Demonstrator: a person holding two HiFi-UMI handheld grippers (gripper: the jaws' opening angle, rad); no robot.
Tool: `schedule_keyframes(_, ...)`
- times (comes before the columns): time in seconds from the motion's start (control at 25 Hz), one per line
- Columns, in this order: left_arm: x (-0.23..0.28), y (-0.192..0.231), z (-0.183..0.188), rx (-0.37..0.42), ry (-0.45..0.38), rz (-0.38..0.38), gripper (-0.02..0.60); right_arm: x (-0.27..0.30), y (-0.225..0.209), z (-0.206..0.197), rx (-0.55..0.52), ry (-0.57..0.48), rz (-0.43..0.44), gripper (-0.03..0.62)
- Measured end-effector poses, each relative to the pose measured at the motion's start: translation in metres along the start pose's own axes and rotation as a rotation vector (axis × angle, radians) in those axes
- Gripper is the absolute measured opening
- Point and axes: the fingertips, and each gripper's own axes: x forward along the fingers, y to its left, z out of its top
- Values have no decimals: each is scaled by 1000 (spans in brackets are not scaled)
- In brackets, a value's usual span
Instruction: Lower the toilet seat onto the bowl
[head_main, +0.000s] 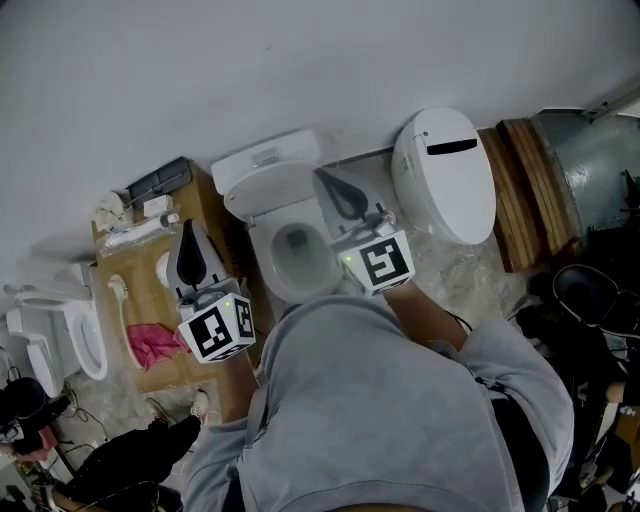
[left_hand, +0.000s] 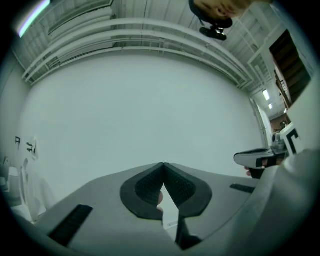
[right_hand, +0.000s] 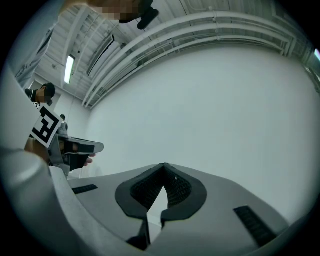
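In the head view a white toilet stands against the wall, its bowl (head_main: 295, 250) open, with the seat and lid (head_main: 270, 190) raised back toward the tank (head_main: 265, 158). My left gripper (head_main: 188, 240) is held left of the bowl, over the wooden stand, jaws shut and empty. My right gripper (head_main: 335, 188) hovers over the bowl's right rim, beside the raised seat, also shut on nothing. Both gripper views face the bare white wall: the left gripper (left_hand: 163, 165) and the right gripper (right_hand: 164, 166) each show their pads meeting at the tip.
A wooden stand (head_main: 215, 215) left of the toilet carries a pink cloth (head_main: 150, 345) and small items. A second toilet (head_main: 80, 335) is at the far left. A detached white toilet unit (head_main: 445, 175) lies right of the bowl, with wooden boards (head_main: 520, 190), a metal drum (head_main: 590, 150) and cables (head_main: 590, 300) beyond.
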Motion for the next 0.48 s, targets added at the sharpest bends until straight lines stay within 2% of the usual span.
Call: schedule_keyframes(0.48,-5,-6,1,-5,2,-5,0,-9,4,-5,19,35,3,-2)
